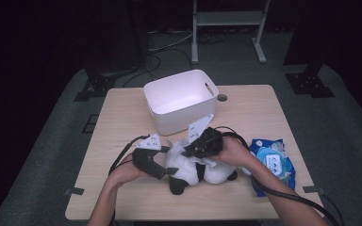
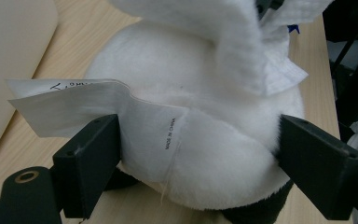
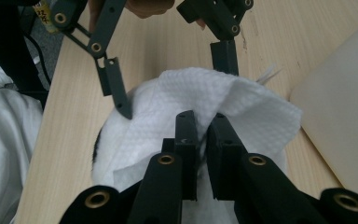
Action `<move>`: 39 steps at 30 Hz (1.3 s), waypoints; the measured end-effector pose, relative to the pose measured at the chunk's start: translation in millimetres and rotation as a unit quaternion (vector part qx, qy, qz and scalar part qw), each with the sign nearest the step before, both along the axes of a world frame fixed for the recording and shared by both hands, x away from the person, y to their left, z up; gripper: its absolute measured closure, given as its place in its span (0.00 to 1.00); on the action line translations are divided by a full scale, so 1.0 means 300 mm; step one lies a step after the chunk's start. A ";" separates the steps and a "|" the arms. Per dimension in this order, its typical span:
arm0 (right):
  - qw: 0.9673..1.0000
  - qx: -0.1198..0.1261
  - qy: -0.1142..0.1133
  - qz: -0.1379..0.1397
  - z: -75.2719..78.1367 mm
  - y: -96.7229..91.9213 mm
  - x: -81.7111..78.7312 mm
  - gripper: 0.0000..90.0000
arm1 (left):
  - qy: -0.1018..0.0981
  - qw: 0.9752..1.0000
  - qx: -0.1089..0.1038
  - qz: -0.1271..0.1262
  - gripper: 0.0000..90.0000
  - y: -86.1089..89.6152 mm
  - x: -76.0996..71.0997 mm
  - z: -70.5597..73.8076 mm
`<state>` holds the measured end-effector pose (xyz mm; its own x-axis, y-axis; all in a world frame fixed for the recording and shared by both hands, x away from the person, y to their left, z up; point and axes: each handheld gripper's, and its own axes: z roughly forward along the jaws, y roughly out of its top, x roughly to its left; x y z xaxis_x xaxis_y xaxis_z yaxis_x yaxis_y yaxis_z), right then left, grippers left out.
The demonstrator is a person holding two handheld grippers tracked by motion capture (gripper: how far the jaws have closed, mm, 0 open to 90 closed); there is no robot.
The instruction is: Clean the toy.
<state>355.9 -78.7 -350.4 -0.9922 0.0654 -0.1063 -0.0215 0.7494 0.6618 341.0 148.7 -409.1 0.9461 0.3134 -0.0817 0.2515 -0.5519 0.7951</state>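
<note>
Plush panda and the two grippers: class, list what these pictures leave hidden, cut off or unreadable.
- Plush panda face: high view, covered by both grippers and hands.
- Sewn-in label handwriting: left gripper view, folded and too small.
- Wet wipes pack print: high view, too small.
- White bin floor: high view, washed out.

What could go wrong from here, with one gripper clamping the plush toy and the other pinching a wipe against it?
The wipe is pinched at a small fold by the right gripper, so it may tear or slip out. The left gripper squeezes the plush toy by soft fur and its label; rubbing could twist the toy loose.
</note>
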 end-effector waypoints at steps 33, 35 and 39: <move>0.999 0.013 0.013 -0.034 -0.076 -0.262 -0.132 0.91 | 0.001 1.000 0.005 0.003 0.16 -0.002 0.001 -0.001; 1.000 0.008 0.008 -0.029 -0.083 -0.252 -0.140 0.91 | 0.001 1.000 0.004 0.003 0.16 -0.001 0.001 -0.001; 0.999 0.017 0.014 -0.036 -0.088 -0.282 -0.144 0.91 | 0.003 1.000 0.003 0.002 0.16 0.000 0.003 -0.003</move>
